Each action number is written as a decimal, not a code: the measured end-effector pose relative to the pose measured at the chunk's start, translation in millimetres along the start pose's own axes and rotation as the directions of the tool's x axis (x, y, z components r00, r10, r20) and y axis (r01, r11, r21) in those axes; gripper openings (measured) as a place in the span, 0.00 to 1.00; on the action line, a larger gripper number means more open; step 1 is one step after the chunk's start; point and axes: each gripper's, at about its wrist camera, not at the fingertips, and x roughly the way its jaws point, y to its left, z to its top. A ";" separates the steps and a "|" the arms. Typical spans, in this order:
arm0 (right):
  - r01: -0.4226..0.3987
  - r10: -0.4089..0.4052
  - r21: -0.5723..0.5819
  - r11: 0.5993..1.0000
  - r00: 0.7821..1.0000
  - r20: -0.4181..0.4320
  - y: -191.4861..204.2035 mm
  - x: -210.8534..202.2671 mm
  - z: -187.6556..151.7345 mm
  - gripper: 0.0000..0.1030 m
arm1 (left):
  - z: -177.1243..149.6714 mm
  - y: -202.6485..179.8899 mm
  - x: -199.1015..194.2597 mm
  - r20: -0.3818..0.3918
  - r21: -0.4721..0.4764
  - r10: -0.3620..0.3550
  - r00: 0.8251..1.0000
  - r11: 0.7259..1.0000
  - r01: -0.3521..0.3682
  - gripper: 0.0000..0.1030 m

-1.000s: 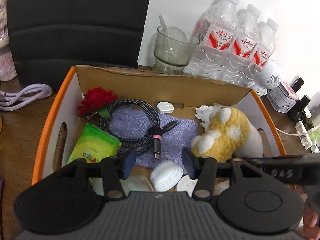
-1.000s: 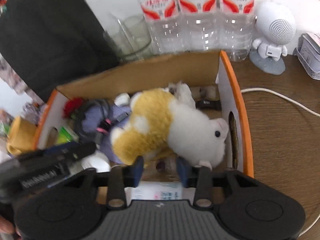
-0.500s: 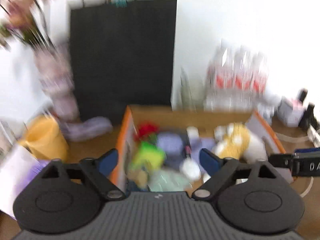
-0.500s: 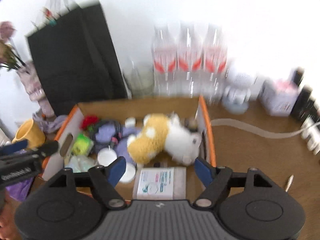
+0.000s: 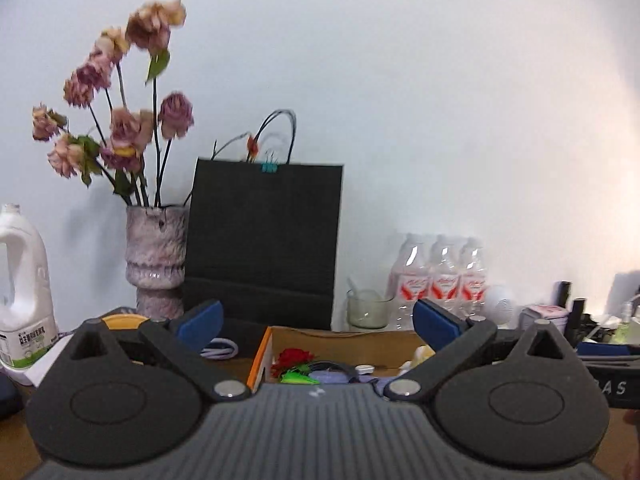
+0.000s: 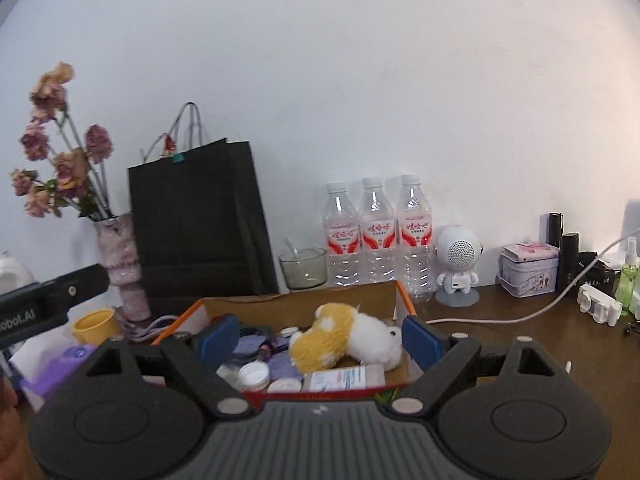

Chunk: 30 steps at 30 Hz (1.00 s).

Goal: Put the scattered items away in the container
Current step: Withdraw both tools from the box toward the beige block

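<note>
1. Left wrist view: left tongs (image 5: 318,322) spread wide, nothing between the blue pads (image 5: 200,319); they sit level, back from the box
2. Same view: cardboard box (image 5: 262,354) with orange rim sits on the table (image 5: 232,366), low in frame; red flower (image 5: 295,358), green packet (image 5: 298,379) and a bit of cable visible inside
3. Behind it: black paper bag (image 5: 262,240), vase of dried roses (image 5: 156,260), white jug (image 5: 22,288), three water bottles (image 5: 438,276), glass cup (image 5: 366,306)
4. Right wrist view: right tongs (image 6: 320,340) wide with jaws opening, nothing gripped; box (image 6: 402,300) is just past the pads
5. In the box: yellow-and-white plush toy (image 6: 344,342), round white lids (image 6: 253,374), flat white pack (image 6: 346,378), coiled cable (image 6: 256,334)
6. Outside it: yellow cup (image 6: 94,324) at left, white robot speaker (image 6: 458,268), tin (image 6: 528,268) and white cord (image 6: 500,320) at right
</note>
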 end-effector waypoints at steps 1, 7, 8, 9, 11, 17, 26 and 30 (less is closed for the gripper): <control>0.003 -0.003 -0.010 1.000 1.000 0.001 4.6 -7.6 -3.6 0.86 | -0.6 -1.9 -10.3 0.010 0.009 -0.013 1.000 1.000 0.012 1.00; 0.018 -0.017 -0.095 0.995 1.000 0.011 21.7 -66.7 -30.1 0.87 | -13.7 -3.8 -77.3 0.076 0.008 -0.039 0.996 0.999 0.039 1.00; 0.029 -0.030 -0.109 0.994 1.000 0.001 23.8 -78.5 -36.7 0.87 | -19.3 -1.6 -87.7 0.071 -0.003 -0.034 0.997 0.999 0.034 1.00; 0.041 -0.042 -0.114 0.993 0.999 -0.004 25.7 -90.5 -44.0 0.87 | -25.9 0.8 -98.0 0.059 -0.016 -0.030 0.998 0.999 0.031 1.00; 0.030 -0.033 -0.125 0.992 0.999 -0.021 29.3 -113.3 -57.9 0.88 | -38.9 4.8 -118.9 0.031 -0.033 -0.041 0.999 0.999 0.042 1.00; 0.030 -0.037 -0.193 0.981 0.999 -0.036 41.9 -169.8 -90.3 0.92 | -63.3 11.9 -176.9 0.006 0.096 -0.028 1.000 0.995 0.027 1.00; 0.002 -0.013 -0.190 0.982 0.998 -0.056 50.2 -196.7 -101.3 0.97 | -76.8 35.8 -208.2 -0.126 0.033 0.009 0.992 0.999 -0.005 1.00; 0.013 -0.027 -0.164 0.986 0.996 -0.080 46.5 -205.7 -101.1 0.97 | -70.2 33.9 -223.6 -0.093 0.045 0.000 0.996 0.999 0.004 1.00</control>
